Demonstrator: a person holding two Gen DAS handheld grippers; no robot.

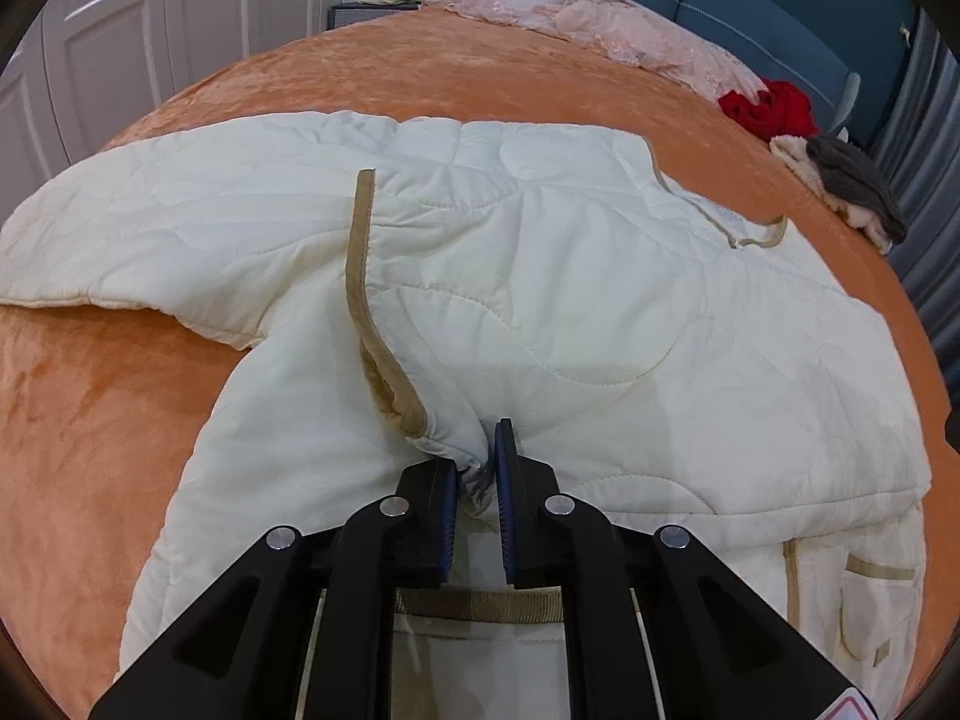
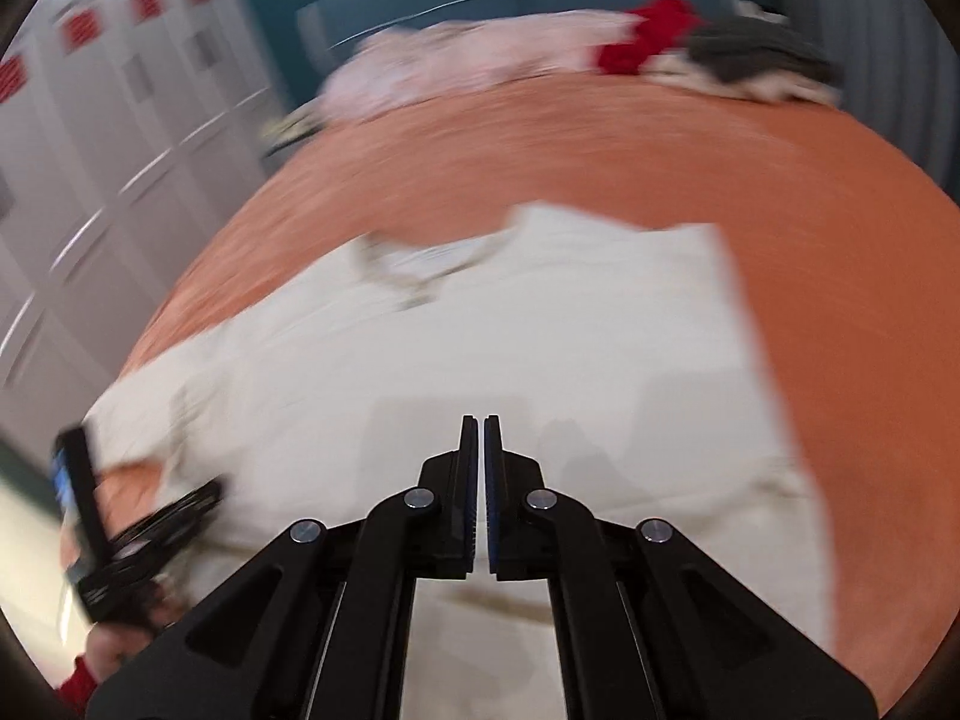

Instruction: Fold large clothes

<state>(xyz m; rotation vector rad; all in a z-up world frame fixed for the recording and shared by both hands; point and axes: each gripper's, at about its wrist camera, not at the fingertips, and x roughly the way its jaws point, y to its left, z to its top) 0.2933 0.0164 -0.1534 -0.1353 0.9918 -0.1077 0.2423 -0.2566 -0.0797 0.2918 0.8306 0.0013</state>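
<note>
A: Big orange bed cover (image 1: pixel 72 408), cream quilted jacket (image 1: pixel 570 300) spread across the middle, bare cover open on the left and beyond it.

B: Far edge is crowded: pink bedding (image 1: pixel 600 18), a red garment (image 1: pixel 771 105).

A: Left gripper (image 1: pixel 477 468) is pinching the gathered sleeve cuff (image 1: pixel 447 441).

B: Right gripper (image 2: pixel 483 468) has its jaws pressed together, empty, above the jacket.
</note>
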